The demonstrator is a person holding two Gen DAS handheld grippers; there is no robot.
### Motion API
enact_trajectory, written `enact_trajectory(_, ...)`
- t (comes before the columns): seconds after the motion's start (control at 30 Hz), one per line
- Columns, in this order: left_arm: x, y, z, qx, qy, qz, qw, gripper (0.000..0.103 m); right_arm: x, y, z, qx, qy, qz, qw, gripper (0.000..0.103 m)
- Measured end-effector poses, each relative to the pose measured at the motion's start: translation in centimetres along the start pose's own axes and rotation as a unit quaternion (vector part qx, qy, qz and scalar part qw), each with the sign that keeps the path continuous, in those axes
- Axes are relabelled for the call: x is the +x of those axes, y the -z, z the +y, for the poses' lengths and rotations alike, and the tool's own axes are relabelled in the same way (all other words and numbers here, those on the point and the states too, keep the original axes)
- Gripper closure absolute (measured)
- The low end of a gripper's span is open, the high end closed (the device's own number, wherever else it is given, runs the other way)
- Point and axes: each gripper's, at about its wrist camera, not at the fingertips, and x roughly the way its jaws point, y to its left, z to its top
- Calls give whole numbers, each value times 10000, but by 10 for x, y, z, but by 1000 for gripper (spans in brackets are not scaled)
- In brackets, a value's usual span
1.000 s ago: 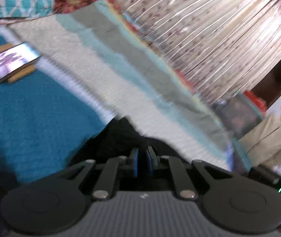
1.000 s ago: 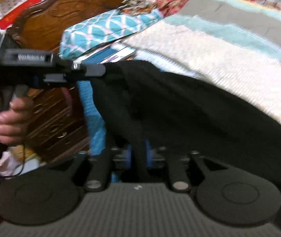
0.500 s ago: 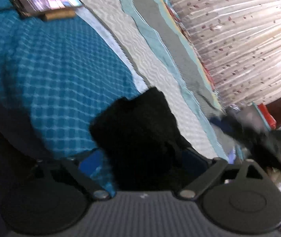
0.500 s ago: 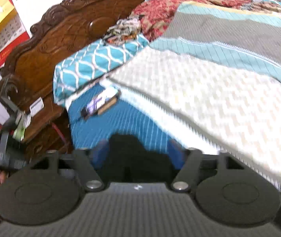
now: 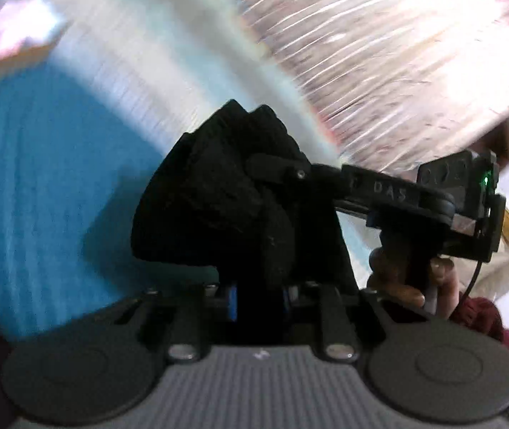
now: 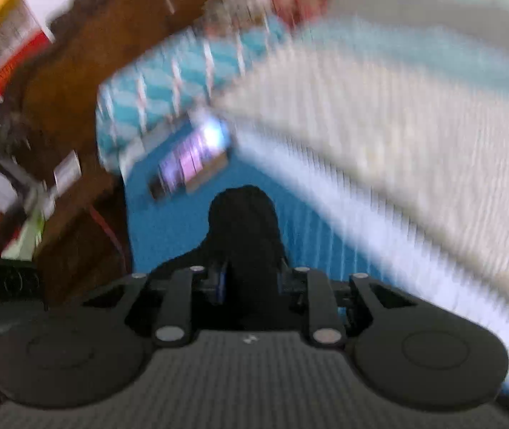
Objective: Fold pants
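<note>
The black pants [image 5: 225, 193] are bunched up and held above the bed. In the left wrist view my left gripper [image 5: 258, 293] is shut on a thick wad of the pants. My right gripper [image 5: 272, 164] reaches in from the right, held by a hand, and its fingers are clamped on the same bundle. In the right wrist view the right gripper [image 6: 250, 279] is shut on a hump of black pants [image 6: 243, 221] that rises between its blue pads. Both views are motion-blurred.
The bed has a blue checked sheet [image 6: 183, 221] and a white-and-teal striped blanket [image 6: 397, 143]. A phone [image 6: 190, 161] lies on the sheet near a teal patterned pillow [image 6: 183, 82] and the carved wooden headboard [image 6: 86, 53]. A pale curtain [image 5: 379, 43] hangs beyond the bed.
Half a second ago both grippers stood open around the pants; now both are shut on them. The right gripper has come close to the left one, both holding one bundle.
</note>
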Motion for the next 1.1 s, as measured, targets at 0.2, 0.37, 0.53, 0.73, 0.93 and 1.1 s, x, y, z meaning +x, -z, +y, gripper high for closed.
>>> enact_trajectory(0.2,28,-32,13,287,-448,-305,9981,84,13,-27,-18,-124,506,-866,9949,72)
enact_trajectory(0.37,60,-17,64,-651,-914,339,9931,83,100,1,-39,184,1394,-23,9901,48)
enact_trajectory(0.53,47,-20,51,-667,-962,195,9929,70,49,3,-45,532,1417,-839,9849,28)
enact_trajectory(0.73,8,-18,50,-850,-809,-125,9930,63,-69,49,-88,1157,1352,-1078,9781,43)
enact_trajectory(0.93,2,-16,29,-780,-796,-91,9937,63,-58,103,-155,2572,1884,-358,9471,54)
enact_trajectory(1.1,27,-26,-14,-83,-639,94,9979,60,-48,94,-164,2954,2491,-869,9182,61)
